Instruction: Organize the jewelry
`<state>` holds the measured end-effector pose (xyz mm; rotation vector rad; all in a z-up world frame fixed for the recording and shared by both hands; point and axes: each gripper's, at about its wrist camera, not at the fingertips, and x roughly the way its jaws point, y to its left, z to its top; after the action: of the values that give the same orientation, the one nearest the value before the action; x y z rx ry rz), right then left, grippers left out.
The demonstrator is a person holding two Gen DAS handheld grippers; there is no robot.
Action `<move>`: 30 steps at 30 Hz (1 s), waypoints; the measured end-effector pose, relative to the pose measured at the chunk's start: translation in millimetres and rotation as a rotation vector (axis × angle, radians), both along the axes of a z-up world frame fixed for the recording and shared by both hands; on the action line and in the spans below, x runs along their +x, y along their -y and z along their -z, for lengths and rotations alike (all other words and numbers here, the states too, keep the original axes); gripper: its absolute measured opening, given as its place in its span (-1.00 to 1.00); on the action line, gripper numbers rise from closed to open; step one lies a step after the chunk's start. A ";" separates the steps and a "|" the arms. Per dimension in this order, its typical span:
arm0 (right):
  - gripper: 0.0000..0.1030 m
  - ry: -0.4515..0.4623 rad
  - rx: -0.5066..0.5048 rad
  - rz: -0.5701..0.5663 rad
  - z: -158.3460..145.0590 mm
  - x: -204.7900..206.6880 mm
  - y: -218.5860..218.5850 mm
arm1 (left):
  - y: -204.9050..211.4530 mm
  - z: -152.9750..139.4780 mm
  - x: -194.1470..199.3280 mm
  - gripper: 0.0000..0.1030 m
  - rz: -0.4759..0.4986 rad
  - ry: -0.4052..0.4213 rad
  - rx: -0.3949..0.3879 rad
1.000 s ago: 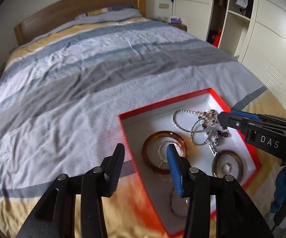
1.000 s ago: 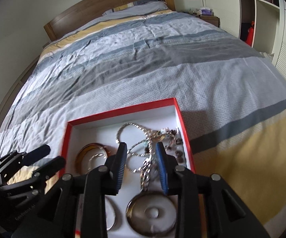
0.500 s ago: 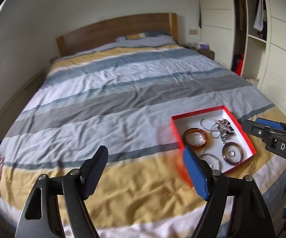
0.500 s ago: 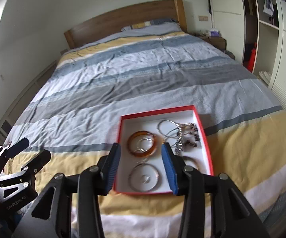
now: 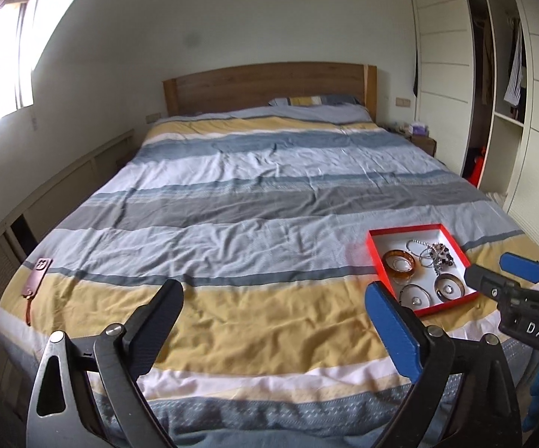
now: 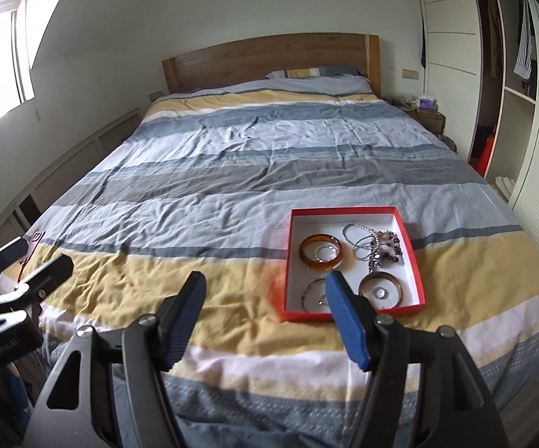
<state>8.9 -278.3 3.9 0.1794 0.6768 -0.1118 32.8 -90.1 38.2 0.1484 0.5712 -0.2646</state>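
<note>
Both tongs gape empty above near bed edge: left tongs, right tongs. Red jewelry box on striped duvet, right side; amber bangle, possibly beaded necklaces inside.

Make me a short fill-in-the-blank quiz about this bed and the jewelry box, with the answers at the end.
1. The box rim is colored ____.
2. The amber bangle lies ____ the box.
3. Both the left gripper and right gripper have jaws that are ____.
4. The box rests on the ____.

Answers: red; inside; open; bed
</note>
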 end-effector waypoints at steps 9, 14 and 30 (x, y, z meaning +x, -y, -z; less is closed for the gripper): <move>0.33 0.029 -0.025 0.009 -8.0 -36.0 -20.9 | -28.3 -7.4 -42.3 0.96 -0.020 0.034 -0.011; 0.34 0.048 -0.041 0.012 -13.4 -56.6 -30.8 | -39.4 -10.9 -59.0 0.99 -0.032 0.058 -0.020; 0.34 0.085 -0.064 0.014 -23.8 -85.7 -49.2 | -74.6 -21.3 -96.8 0.99 -0.092 0.140 -0.070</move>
<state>-76.8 -229.1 27.7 0.1266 0.5867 -0.1382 -63.9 -15.5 59.4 0.0716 0.4279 -0.1830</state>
